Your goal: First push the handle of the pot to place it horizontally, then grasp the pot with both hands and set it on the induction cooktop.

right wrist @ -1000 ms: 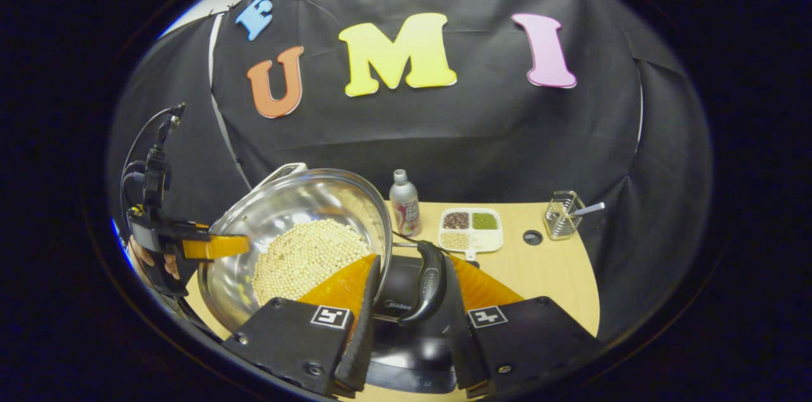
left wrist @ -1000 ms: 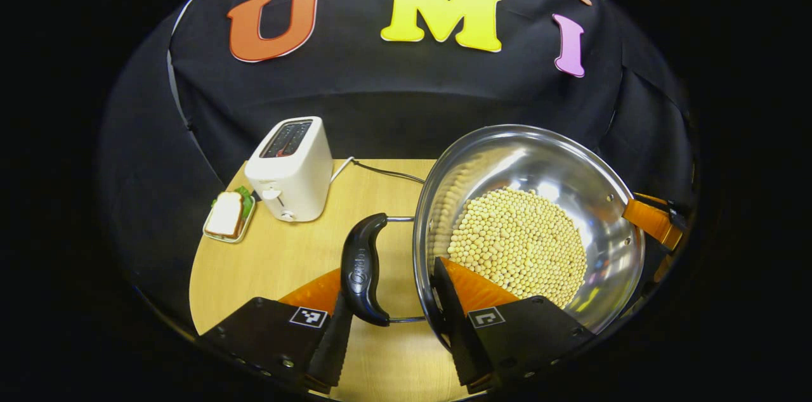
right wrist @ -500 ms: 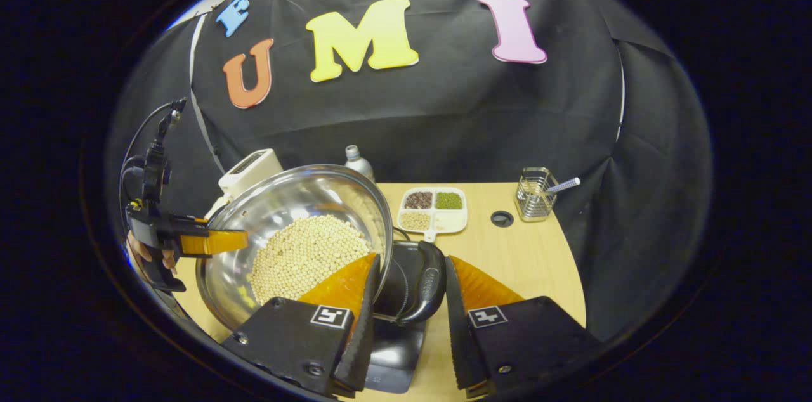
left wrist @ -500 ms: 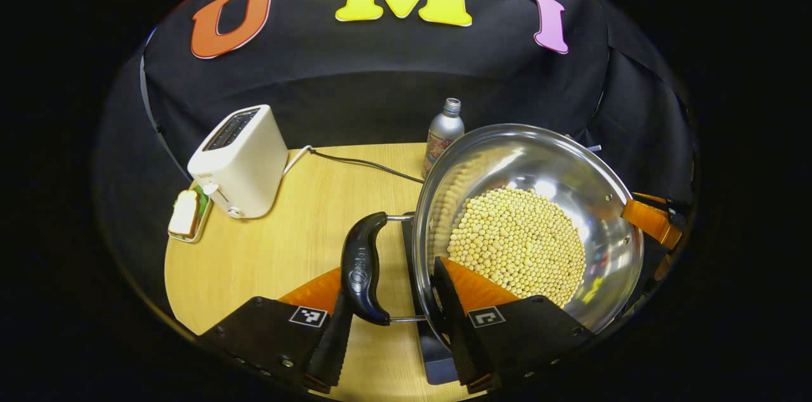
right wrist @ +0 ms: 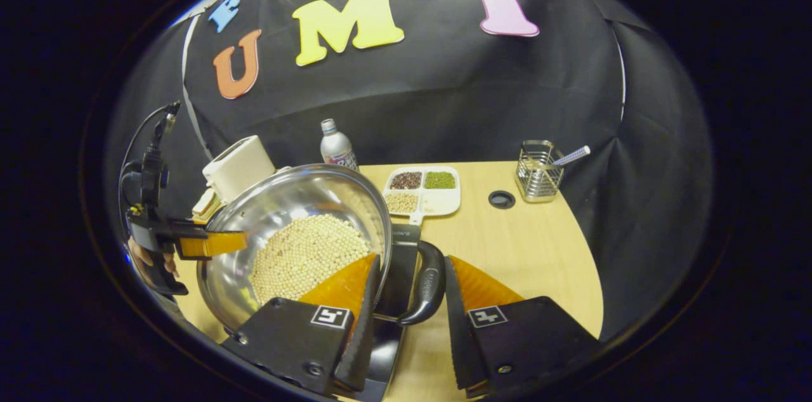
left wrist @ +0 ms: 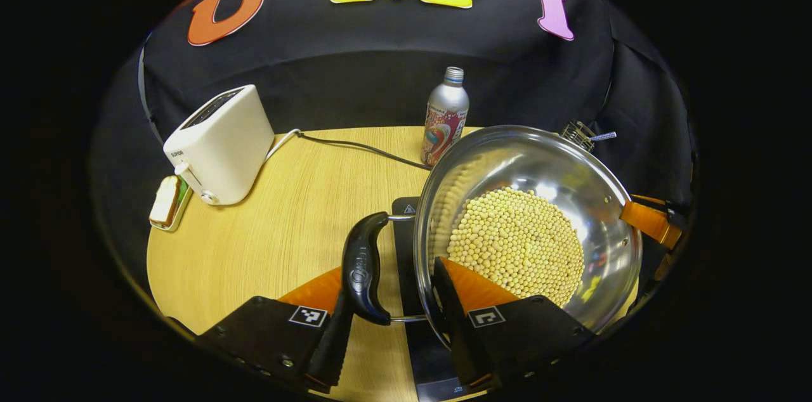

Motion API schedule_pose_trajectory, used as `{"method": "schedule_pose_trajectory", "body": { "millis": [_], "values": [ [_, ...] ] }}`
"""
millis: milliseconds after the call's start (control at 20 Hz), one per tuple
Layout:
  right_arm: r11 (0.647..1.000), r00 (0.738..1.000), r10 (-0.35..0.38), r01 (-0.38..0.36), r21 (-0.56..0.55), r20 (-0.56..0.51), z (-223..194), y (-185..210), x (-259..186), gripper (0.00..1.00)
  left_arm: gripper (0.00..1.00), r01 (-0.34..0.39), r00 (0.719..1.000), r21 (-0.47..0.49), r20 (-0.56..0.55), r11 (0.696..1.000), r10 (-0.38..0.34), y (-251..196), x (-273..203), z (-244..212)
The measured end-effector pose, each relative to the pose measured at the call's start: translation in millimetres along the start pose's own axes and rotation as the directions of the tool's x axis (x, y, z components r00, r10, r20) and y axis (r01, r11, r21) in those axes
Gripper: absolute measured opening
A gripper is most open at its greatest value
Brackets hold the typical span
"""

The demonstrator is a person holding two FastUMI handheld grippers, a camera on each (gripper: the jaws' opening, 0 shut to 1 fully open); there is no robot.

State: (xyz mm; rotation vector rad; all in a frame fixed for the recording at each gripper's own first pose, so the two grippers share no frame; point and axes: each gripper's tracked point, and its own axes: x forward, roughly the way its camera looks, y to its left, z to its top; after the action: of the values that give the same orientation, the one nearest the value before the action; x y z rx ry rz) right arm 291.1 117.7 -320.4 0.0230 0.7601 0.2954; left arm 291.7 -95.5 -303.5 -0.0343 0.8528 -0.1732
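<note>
A: Where is the pot (left wrist: 526, 224) relative to the cooktop?

B: Held above it. The induction cooktop (left wrist: 406, 243) lies at six o'clock, just under the pot's base.

A: And the grip?

B: The left gripper (left wrist: 393, 319) and right gripper (right wrist: 406, 319) each straddle a side handle, one finger inside the rim; whether they press is unclear.

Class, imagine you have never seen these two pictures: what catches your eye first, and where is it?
The shiny steel pot, heaped with pale soybeans, dominates the front, held up at its two black side handles by the left gripper and right gripper. Under it lies the black induction cooktop. Behind stand a white toaster at the left and a drink bottle.
</note>
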Motion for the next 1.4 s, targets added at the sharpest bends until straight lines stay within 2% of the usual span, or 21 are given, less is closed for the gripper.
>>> {"method": "schedule_pose_trajectory", "body": {
  "millis": [50, 100, 150, 200, 250, 400, 450, 500, 550, 650, 700, 800, 850, 1100, 1400],
  "values": [
    [1.0, 1.0, -0.006, 0.006, 0.004, 0.0, -4.5, -0.4, 3.9, 0.51, 0.76, 0.005, 1.0, 0.003, 0.0, 1.0, -0.005, 1.5, 6.2, -2.9],
    [1.0, 1.0, -0.005, 0.005, 0.017, 0.005, -8.0, -0.3, 6.9, 0.54, 0.65, 0.011, 1.0, -0.006, 0.004, 1.0, -0.011, 2.8, 11.0, -5.7],
    [0.999, 1.0, 0.002, -0.002, 0.054, 0.002, -9.6, 0.2, 8.1, 0.53, 0.72, 0.017, 0.999, -0.018, 0.044, 1.0, -0.016, 3.2, 12.6, 2.0],
    [0.997, 1.0, 0.011, -0.012, 0.072, 0.016, -11.0, 0.8, 10.0, 0.55, 0.79, 0.013, 0.998, -0.017, 0.06, 1.0, -0.012, 5.4, 13.6, 3.7],
    [0.997, 1.0, 0.018, -0.02, 0.076, 0.026, -11.5, -0.3, 11.4, 0.6, 0.68, -0.005, 0.997, -0.01, 0.074, 1.0, 0.006, 8.7, 12.5, 4.8],
    [0.996, 0.999, 0.012, -0.017, 0.09, 0.05, -9.0, -3.0, 12.0, 0.63, 0.78, -0.025, 0.997, 0.016, 0.079, 1.0, 0.023, 10.7, 17.2, 1.6],
    [0.996, 0.998, 0.003, -0.008, 0.084, 0.06, -8.6, -3.6, 12.4, 0.67, 0.8, -0.033, 0.996, 0.017, 0.081, 0.999, 0.031, 10.5, 17.0, 1.5],
    [0.998, 0.997, -0.029, 0.024, 0.066, 0.067, -8.4, -8.8, 11.6, 0.65, 0.81, -0.035, 0.996, 0.017, 0.086, 0.999, 0.033, 9.7, 16.3, 1.1],
    [0.997, 0.995, -0.06, 0.055, 0.056, 0.085, -7.2, -14.6, 9.9, 0.77, 0.81, -0.042, 0.995, 0.012, 0.095, 0.999, 0.041, 9.9, 14.9, 1.9],
    [0.996, 0.992, -0.084, 0.08, 0.039, 0.094, -11.3, -13.6, 4.7, 0.92, 0.83, -0.059, 0.992, 0.003, 0.115, 0.998, 0.059, 11.9, 10.1, 3.0],
    [0.996, 0.992, -0.085, 0.082, 0.037, 0.095, -12.8, -11.6, 1.2, 0.93, 0.89, -0.062, 0.99, -0.005, 0.126, 0.998, 0.062, 12.5, 5.3, 3.3],
    [0.996, 0.991, -0.087, 0.084, 0.035, 0.101, -17.7, -6.6, -9.0, 0.93, 1.0, -0.054, 0.987, -0.027, 0.152, 0.998, 0.058, 11.3, -4.8, 3.9],
    [0.996, 0.99, -0.091, 0.088, 0.032, 0.112, -18.0, -4.6, -15.4, 0.93, 0.96, -0.047, 0.985, -0.035, 0.163, 0.998, 0.052, 10.2, -11.3, 4.1],
    [0.992, 0.969, -0.118, 0.108, 0.058, 0.216, -15.3, 4.5, -57.9, 0.89, 0.96, -0.045, 0.968, -0.051, 0.244, 0.998, 0.057, 7.0, -53.1, -5.2],
    [0.991, 0.945, -0.132, 0.127, 0.039, 0.301, -25.6, 19.3, -114.7, 0.9, 0.96, -0.067, 0.941, -0.022, 0.332, 0.998, 0.071, 2.0, -111.5, -25.6]
  ]
}}
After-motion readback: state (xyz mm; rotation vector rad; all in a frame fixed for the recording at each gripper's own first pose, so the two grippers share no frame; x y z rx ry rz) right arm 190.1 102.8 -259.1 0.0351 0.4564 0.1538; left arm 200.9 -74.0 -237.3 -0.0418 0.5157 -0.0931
